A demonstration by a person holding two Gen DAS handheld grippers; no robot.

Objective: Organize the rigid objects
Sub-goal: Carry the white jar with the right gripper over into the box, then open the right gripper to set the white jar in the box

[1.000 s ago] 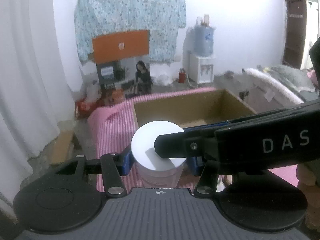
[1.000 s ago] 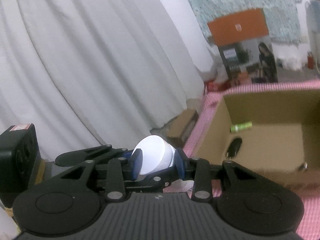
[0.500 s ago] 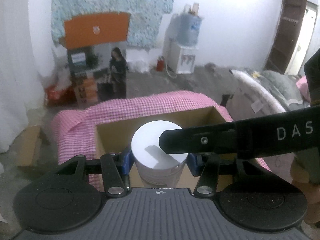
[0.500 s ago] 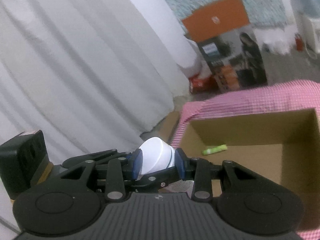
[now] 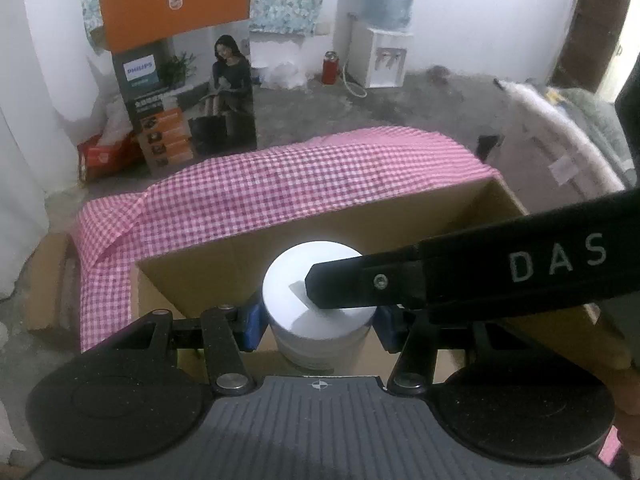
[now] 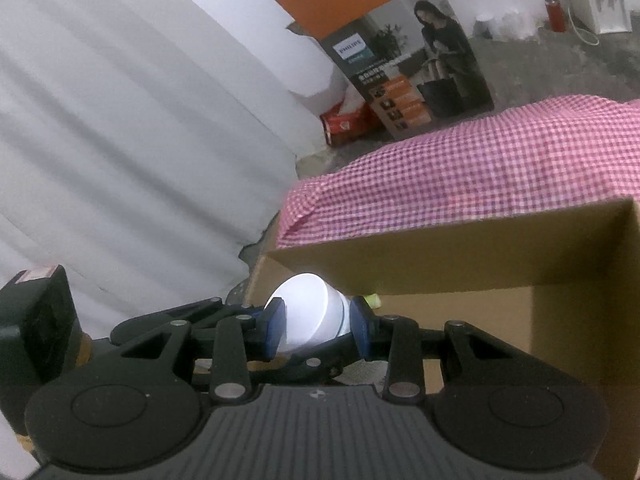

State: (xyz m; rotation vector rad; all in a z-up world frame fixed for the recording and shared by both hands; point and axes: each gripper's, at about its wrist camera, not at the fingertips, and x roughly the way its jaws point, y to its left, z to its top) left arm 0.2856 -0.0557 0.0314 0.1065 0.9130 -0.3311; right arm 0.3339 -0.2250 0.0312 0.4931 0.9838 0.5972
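Observation:
A white round jar (image 5: 304, 280) with a flat white lid sits between the blue pads of my left gripper (image 5: 318, 322), which is shut on its body. One black finger (image 5: 400, 284) of the right gripper reaches in from the right across the lid. In the right wrist view the same jar (image 6: 304, 312) appears tilted, and my right gripper (image 6: 318, 328) is shut on its lid end. The jar hangs over the near left part of an open cardboard box (image 5: 360, 224). The box's floor is mostly hidden.
The box (image 6: 440, 264) stands on a pink checked cloth (image 5: 280, 188). A small green thing (image 6: 374, 300) lies inside it. Behind are a printed carton (image 5: 184, 92), a water dispenser (image 5: 384, 48) and a bare floor. White curtains (image 6: 120, 140) hang at the left.
Both grippers have carried the jar forward and down, from beside the box to above its inside. Both views now tilt lower. The grips have not changed.

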